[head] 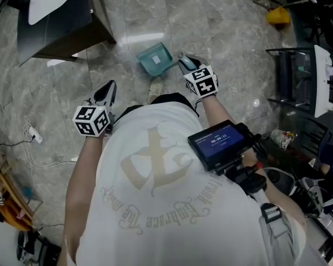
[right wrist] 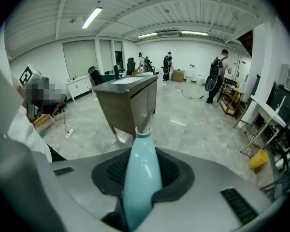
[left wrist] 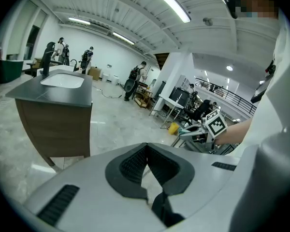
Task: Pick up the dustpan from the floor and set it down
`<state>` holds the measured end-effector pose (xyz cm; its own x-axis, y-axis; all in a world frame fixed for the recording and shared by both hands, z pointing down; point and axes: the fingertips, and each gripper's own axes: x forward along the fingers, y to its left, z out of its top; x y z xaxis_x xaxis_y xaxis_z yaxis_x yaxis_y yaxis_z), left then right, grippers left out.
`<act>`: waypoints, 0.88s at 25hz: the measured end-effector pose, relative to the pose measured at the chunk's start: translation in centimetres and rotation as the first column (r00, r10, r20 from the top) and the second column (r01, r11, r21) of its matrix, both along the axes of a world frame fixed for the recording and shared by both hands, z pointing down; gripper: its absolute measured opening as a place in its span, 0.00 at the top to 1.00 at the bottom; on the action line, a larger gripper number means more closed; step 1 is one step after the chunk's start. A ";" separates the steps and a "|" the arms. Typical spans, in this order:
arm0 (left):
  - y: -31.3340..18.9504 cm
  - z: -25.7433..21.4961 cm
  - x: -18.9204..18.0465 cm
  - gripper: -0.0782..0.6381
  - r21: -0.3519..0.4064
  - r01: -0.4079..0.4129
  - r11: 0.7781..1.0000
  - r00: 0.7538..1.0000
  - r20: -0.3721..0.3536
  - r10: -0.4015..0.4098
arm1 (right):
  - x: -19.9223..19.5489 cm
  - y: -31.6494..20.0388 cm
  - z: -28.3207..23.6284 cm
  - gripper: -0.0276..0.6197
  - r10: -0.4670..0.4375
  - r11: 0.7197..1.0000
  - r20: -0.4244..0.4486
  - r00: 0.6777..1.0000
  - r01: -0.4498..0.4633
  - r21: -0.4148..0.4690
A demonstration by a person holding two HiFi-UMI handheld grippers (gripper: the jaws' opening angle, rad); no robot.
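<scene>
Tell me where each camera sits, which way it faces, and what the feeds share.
Head view: on the person's head, facing steeply down at the floor; shows shirt, forearms, left gripper, right gripper holding the dustpan.
Left gripper view: on the left gripper, facing along its shut, empty jaws toward the cabinet; right forearm shows.
Right gripper view: on the right gripper, facing along jaws clamped on the dustpan handle; shirt at left.
Shared: all show the cabinet; each gripper view shows the other gripper.

The right gripper (head: 183, 63), at upper centre of the head view, points steeply down, its jaws clamped on a pale teal plastic dustpan handle (right wrist: 141, 178). The left gripper (head: 107, 92), at centre left, is empty with its jaw tips together.
</scene>
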<state>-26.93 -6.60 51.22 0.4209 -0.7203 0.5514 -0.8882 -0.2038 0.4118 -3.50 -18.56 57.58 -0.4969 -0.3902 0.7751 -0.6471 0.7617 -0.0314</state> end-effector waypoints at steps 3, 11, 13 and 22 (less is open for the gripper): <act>-2.8 1.1 0.4 0.88 -0.025 -0.013 1.000 1.000 0.002 0.013 | 0.6 -2.8 2.1 0.79 0.009 1.000 -0.009 1.000 -0.009 -0.026; -3.7 0.3 1.3 0.88 -0.031 -0.057 0.998 0.998 0.031 0.058 | 1.3 -4.2 3.2 0.79 0.023 0.999 -0.026 0.999 -0.023 -0.030; -3.8 0.1 1.6 0.88 -0.032 -0.062 0.998 0.998 0.029 0.063 | 1.4 -4.4 3.3 0.79 0.024 0.999 -0.028 0.999 -0.025 -0.030; -3.9 -0.9 2.2 0.88 -0.038 -0.064 0.997 0.997 0.038 0.065 | 1.6 -5.5 3.6 0.79 0.031 0.999 -0.026 0.999 -0.031 -0.024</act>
<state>-24.71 -10.47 50.29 0.4435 -0.6714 0.5938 -0.8892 -0.2466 0.3853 -1.89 -24.09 61.19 -0.4643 -0.3860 0.7971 -0.6713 0.7405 -0.0324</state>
